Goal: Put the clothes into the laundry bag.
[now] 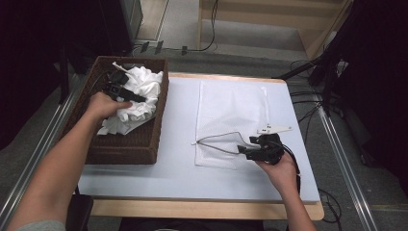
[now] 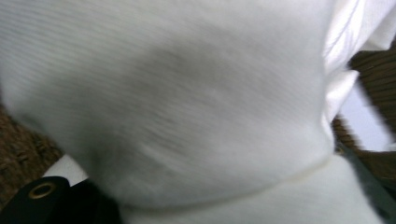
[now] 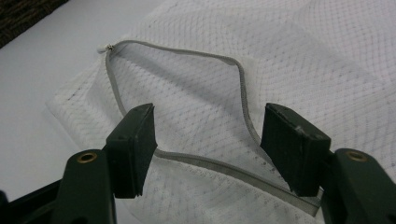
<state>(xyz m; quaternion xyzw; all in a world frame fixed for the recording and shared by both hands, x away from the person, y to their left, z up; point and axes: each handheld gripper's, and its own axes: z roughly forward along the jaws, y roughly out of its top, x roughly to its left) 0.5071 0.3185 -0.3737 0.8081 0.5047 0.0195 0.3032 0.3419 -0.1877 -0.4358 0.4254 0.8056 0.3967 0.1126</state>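
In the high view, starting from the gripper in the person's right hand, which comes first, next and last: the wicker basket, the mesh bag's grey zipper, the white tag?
From the right gripper:
1. Grey zipper, just left of the jaws, on the mesh bag.
2. White tag, just beyond the gripper.
3. Wicker basket, far across at the table's left edge.

White table top (image 1: 173, 168), floor cables (image 1: 308, 103)

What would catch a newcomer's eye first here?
Probably the heap of white cloth in the brown wicker basket at the table's left, with the left gripper dug into it; in the left gripper view, cloth presses right up against the lens. Next, the white mesh laundry bag lying flat mid-table, its grey zipper gaping open, with the right gripper open at its near edge.
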